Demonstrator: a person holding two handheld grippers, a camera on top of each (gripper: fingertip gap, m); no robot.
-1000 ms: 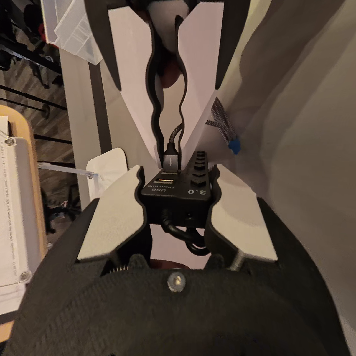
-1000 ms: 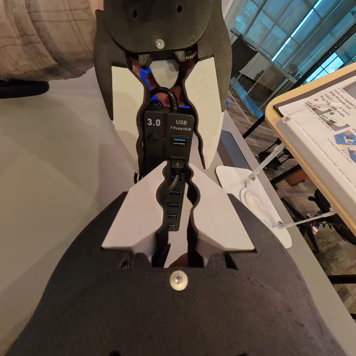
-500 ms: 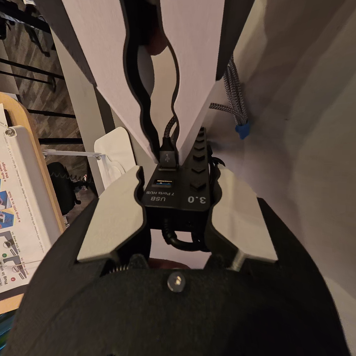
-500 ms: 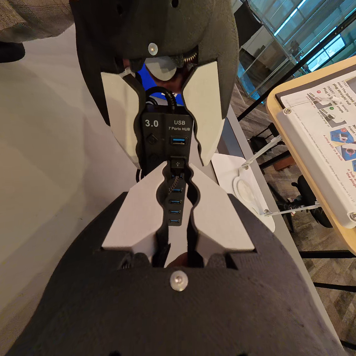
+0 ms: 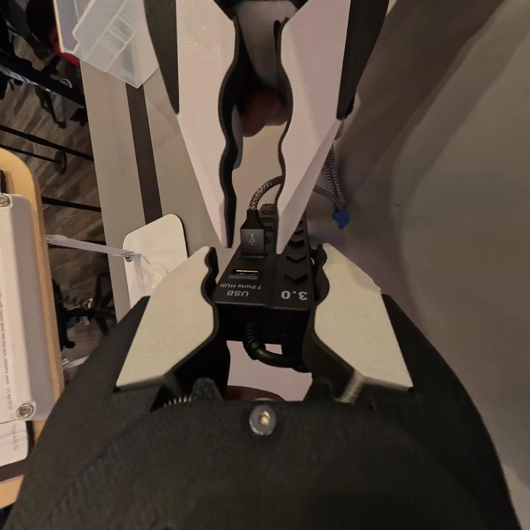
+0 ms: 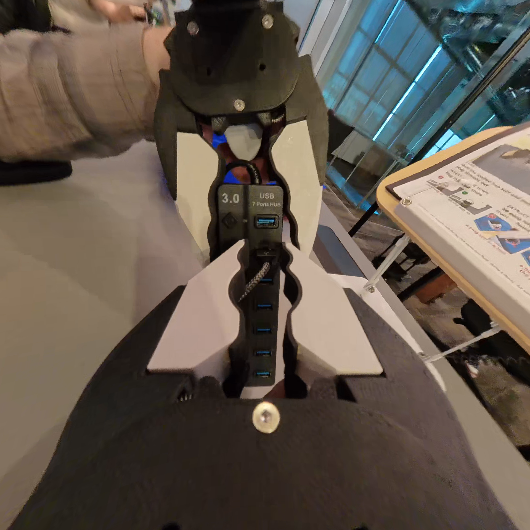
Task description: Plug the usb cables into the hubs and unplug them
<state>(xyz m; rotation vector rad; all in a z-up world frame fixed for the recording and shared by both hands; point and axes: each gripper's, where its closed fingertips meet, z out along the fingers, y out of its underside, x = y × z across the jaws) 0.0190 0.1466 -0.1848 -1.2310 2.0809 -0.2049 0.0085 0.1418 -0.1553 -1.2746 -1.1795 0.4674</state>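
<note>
A black USB hub [image 5: 263,295] is clamped at its cable end between my left gripper's [image 5: 265,258] jaws, above the table. It also shows in the right wrist view [image 6: 246,200], with the left gripper [image 6: 253,229] coming in from the top. A dark USB plug [image 5: 251,238] on a braided cable [image 5: 261,192] sits in the hub's second port, tilted a little. My right gripper [image 6: 263,243] straddles the plug [image 6: 266,252] with small gaps on both sides, and its jaws are slightly apart. The port nearest the hub's cable end is empty.
A coil of braided cable with a blue tie [image 5: 339,219] lies on the pale table [image 5: 430,200]. A clear plastic box [image 5: 111,48] and a white stand base [image 6: 344,284] sit near the table edge. A wooden board with an instruction sheet [image 6: 459,215] stands beyond the edge. A person's sleeve [image 6: 71,91] holds the left gripper. My left and right fingertips are right by each other.
My right gripper's jaws have spread and let go of the plug, which now stays in the hub's second port. The braided cable droops free. The left gripper still holds the hub.
</note>
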